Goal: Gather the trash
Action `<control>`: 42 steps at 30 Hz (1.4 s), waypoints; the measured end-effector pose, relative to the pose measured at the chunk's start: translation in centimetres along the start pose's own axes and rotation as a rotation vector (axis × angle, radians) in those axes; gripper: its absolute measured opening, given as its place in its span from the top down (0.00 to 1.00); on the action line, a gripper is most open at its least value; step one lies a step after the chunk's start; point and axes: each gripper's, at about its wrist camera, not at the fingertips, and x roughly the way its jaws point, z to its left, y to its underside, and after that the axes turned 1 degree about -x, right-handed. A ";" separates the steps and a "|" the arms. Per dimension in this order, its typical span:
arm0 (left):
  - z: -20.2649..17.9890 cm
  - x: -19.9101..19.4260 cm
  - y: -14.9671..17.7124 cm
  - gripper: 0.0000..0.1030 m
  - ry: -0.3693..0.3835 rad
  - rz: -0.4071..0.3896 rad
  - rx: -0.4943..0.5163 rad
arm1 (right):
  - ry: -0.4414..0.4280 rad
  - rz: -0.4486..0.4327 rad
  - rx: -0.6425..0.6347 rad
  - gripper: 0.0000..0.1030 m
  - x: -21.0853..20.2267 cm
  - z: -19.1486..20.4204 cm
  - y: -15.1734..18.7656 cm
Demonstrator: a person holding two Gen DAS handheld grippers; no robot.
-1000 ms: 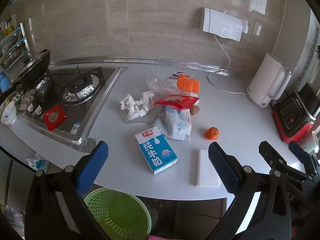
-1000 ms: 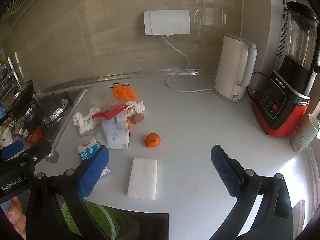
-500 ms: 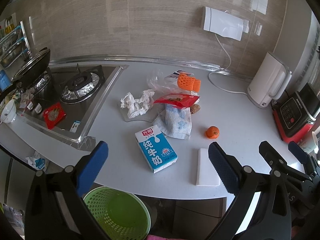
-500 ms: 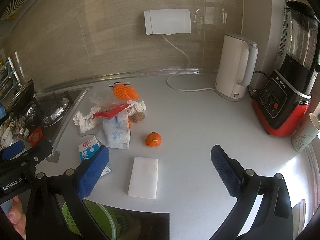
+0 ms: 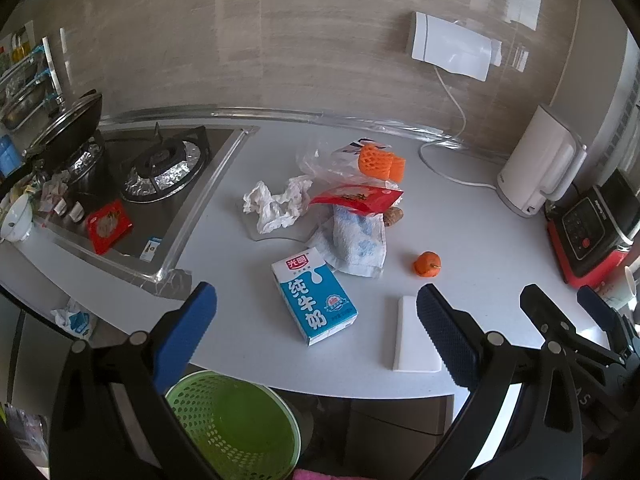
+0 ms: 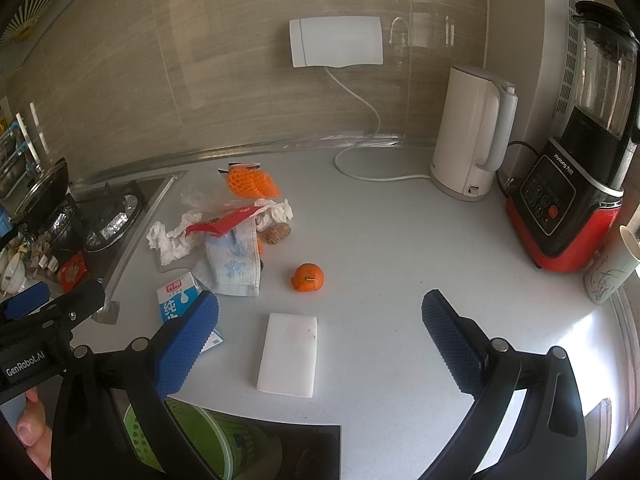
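both tongs hover over the near edge of the pale worktop [image 5: 248, 344], gripping nothing: the left tongs [image 5: 316, 334] have their blue pads spread wide in the lower part of the left wrist view, and the right tongs [image 6: 320, 340] are spread just as wide in the right wrist view. the trash lies in a loose heap at the centre of the frame. a blue and white milk carton [image 5: 314, 296] lies flat nearest the left tongs, just in front of a crumpled white and blue wrapper [image 5: 356, 244]. above that sits a red snack packet [image 5: 356, 199], with crumpled white tissue [image 5: 276, 205] to its left and a clear plastic bag [image 5: 328, 158] with orange foam netting [image 5: 380, 162] behind. a small orange peel [image 6: 307, 277] lies alone to the right of the heap, and a white rectangular block [image 6: 289, 354] lies flat near the worktop's front edge, between the right tongs' pads in that view. a green mesh bin [image 5: 236, 426] stands below the edge at lower left. a white kettle [image 6: 472, 136] and a red and black blender [image 6: 572, 184] stand at right.
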 end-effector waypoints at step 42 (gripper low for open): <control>0.9 17.9 0.5 0.07 -0.194 0.316 -0.196 | -0.031 0.272 0.022 0.02 14.6 0.5 6.9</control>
